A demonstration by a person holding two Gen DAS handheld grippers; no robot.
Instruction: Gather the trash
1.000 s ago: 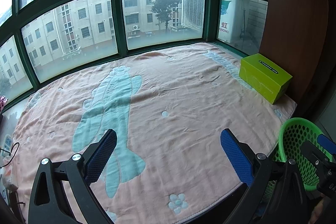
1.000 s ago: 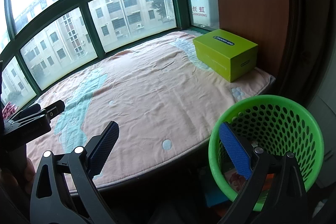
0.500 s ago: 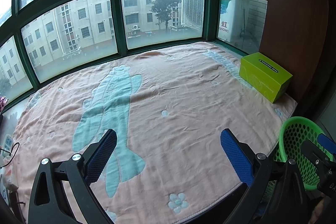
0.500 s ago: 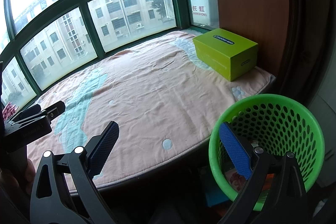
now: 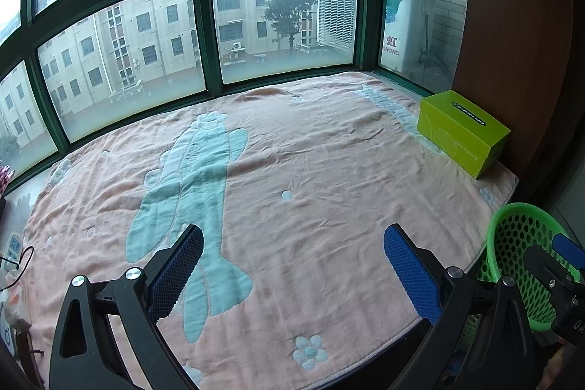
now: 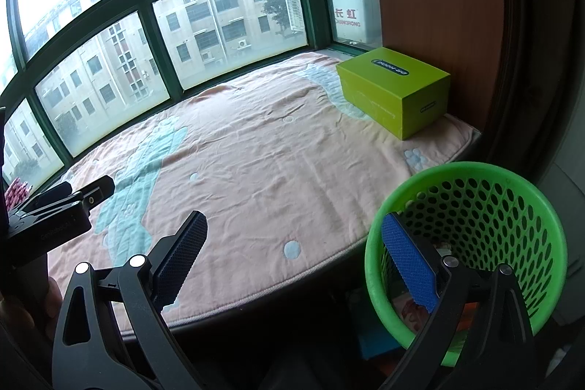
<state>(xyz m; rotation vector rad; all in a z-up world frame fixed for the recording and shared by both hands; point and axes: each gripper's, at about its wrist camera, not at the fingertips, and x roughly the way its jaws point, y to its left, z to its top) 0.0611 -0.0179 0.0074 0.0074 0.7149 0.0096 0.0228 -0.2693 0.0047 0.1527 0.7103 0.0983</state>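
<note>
While both tools stand wide apart with nothing between their blue pads, the left gripper (image 5: 292,258) hangs over the pink blanket (image 5: 329,178) and the right gripper (image 6: 294,245) straddles the blanket's edge and the green basket (image 6: 512,178), where wrappers lie. Behind sits a green box (image 6: 395,86).

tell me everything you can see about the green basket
The green basket is a round, perforated plastic bin with a solid rim, standing upright and open below the blanket-covered ledge, at its right end. Some colourful scraps lie at the bottom. The right gripper is open; one blue finger overlaps the rim in view.
</note>
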